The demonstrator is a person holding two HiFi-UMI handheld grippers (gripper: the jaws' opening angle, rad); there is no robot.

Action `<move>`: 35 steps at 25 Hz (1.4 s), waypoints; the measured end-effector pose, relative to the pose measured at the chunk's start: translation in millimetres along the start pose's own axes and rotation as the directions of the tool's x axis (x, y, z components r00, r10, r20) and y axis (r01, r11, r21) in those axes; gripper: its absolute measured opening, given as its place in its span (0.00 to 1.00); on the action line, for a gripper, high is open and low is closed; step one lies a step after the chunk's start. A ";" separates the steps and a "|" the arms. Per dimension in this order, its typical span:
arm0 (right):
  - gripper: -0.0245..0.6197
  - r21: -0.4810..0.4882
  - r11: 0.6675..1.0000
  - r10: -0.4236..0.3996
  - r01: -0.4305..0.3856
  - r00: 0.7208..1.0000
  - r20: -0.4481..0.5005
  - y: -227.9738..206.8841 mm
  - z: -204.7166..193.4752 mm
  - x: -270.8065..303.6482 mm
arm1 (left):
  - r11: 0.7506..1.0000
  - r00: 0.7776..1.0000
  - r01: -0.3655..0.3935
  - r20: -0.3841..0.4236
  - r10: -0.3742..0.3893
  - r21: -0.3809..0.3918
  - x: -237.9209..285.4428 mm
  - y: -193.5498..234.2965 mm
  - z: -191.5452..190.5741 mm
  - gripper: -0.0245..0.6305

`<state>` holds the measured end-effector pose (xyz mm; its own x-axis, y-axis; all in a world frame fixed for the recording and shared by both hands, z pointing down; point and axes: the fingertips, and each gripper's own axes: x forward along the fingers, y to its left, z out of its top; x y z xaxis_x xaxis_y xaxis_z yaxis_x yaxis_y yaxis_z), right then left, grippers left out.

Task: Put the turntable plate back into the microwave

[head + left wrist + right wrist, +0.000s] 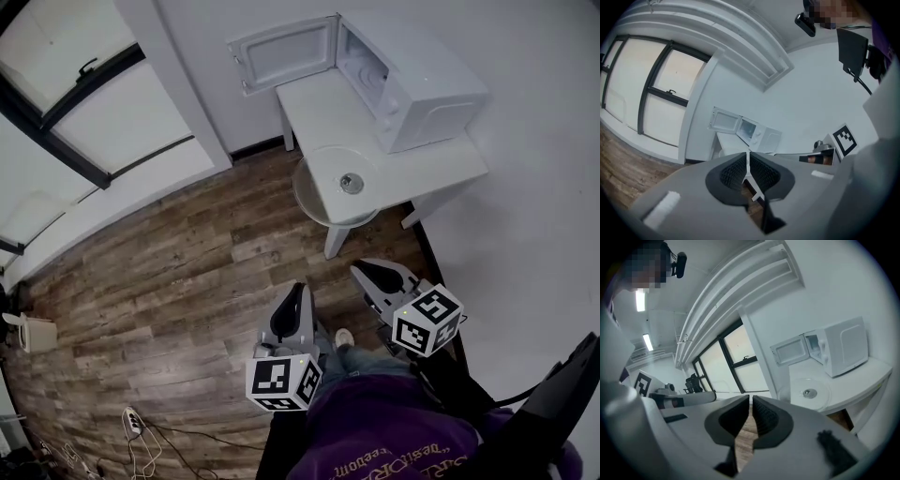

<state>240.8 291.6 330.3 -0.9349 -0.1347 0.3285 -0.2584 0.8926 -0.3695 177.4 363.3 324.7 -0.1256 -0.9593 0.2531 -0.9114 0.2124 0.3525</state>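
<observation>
Against the wall, white desk [441,164] carries microwave [422,84], door open for loading. Glass turntable plate [337,192] lies beside it, overhanging the near edge, likely for grasping. Left tongs [300,289] and right tongs [364,269] clenched, empty, well apart from it.

Only the purple shirt [375,427] bears lettering, upside down and not clearly legible.

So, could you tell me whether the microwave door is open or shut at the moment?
Open. The door stands swung out to the left of the microwave, exposing its cavity.
</observation>
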 end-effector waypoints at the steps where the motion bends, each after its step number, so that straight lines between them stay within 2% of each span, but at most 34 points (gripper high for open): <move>1: 0.05 0.007 1.000 -0.015 0.015 1.000 0.001 -5.4 3.5 8.4 | 1.000 1.000 0.020 -0.004 -0.020 0.009 8.9 6.5 4.2 0.08; 5: 0.05 0.041 0.996 -0.084 0.084 0.996 -0.010 -23.5 14.4 39.5 | 0.989 0.989 0.140 -0.053 -0.138 0.040 43.3 26.6 20.9 0.08; 10: 0.06 0.113 0.975 -0.193 0.192 0.981 -0.001 -50.0 20.6 64.8 | 0.974 0.963 0.226 -0.146 -0.225 -0.006 82.7 53.7 23.2 0.11; 13: 0.05 0.160 0.955 -0.252 0.251 0.968 -0.014 -64.3 12.8 68.0 | 0.964 0.947 0.255 -0.184 -0.264 -0.068 102.0 66.4 14.8 0.11; 17: 0.06 0.225 0.923 -0.314 0.313 0.949 -0.034 -90.6 -1.9 63.5 | 0.923 0.913 0.316 -0.193 -0.359 -0.221 131.7 72.6 -0.1 0.21; 22: 0.17 0.285 0.893 -0.338 0.349 0.937 -0.087 -123.8 -25.8 59.8 | 0.898 0.892 0.271 -0.260 -0.370 -0.347 169.5 87.3 -29.9 0.27; 25: 0.20 0.353 0.854 -0.366 0.383 0.923 -0.117 -145.1 -41.7 54.6 | 0.855 0.883 0.206 -0.286 -0.372 -0.476 186.8 98.2 -50.0 0.33; 28: 0.22 0.452 0.804 -0.369 0.385 0.921 -0.127 -164.4 -58.1 53.8 | 0.819 0.886 0.140 -0.299 -0.354 -0.556 205.4 112.7 -67.1 0.35; 31: 0.24 0.572 0.734 -0.381 0.367 0.919 -0.101 -183.1 -72.8 56.7 | 0.755 0.893 0.104 -0.273 -0.357 -0.647 228.7 122.6 -78.3 0.37; 35: 0.25 0.655 0.664 -0.393 0.360 0.914 -0.104 -197.3 -91.5 61.9 | 0.686 0.896 0.082 -0.248 -0.368 -0.723 251.0 130.9 -92.0 0.39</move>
<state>256.2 146.6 503.0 -0.7272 -0.4295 0.5354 -0.6679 0.2628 -0.6963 62.6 167.4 517.3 0.3204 -0.8915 0.3203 -0.3516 0.2021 0.9141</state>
